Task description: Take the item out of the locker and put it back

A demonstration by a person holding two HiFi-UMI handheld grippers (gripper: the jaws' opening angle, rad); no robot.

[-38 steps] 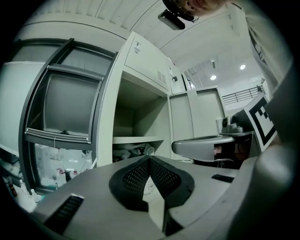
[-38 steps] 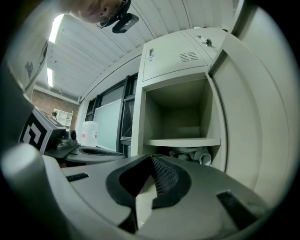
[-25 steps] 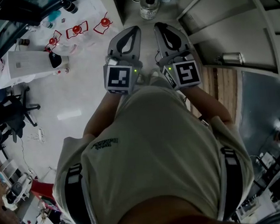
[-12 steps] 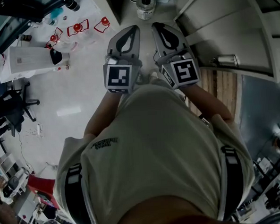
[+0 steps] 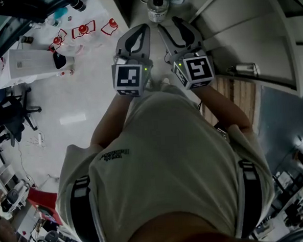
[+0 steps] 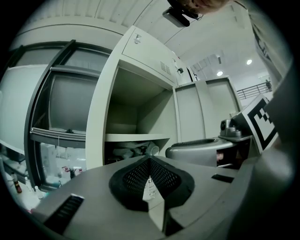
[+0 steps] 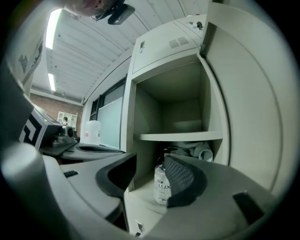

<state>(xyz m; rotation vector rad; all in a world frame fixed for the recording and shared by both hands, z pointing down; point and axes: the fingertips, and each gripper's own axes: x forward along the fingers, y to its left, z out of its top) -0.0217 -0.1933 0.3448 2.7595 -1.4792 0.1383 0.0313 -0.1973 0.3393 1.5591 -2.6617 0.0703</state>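
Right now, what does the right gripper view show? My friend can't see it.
The right gripper, jaws just opened and gripping nothing, points into an open locker. A clear pump bottle stands inside, ahead of the jaws, under a shelf.

The locker (image 7: 129, 117) stands open, a bottle (image 7: 160, 187) just inside.

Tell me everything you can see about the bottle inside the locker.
The bottle is clear plastic by its look, with a dark pump head and the print LUX on its front. It stands upright on the floor of the lower compartment of the locker, under the shelf. Nothing else seems to touch it.
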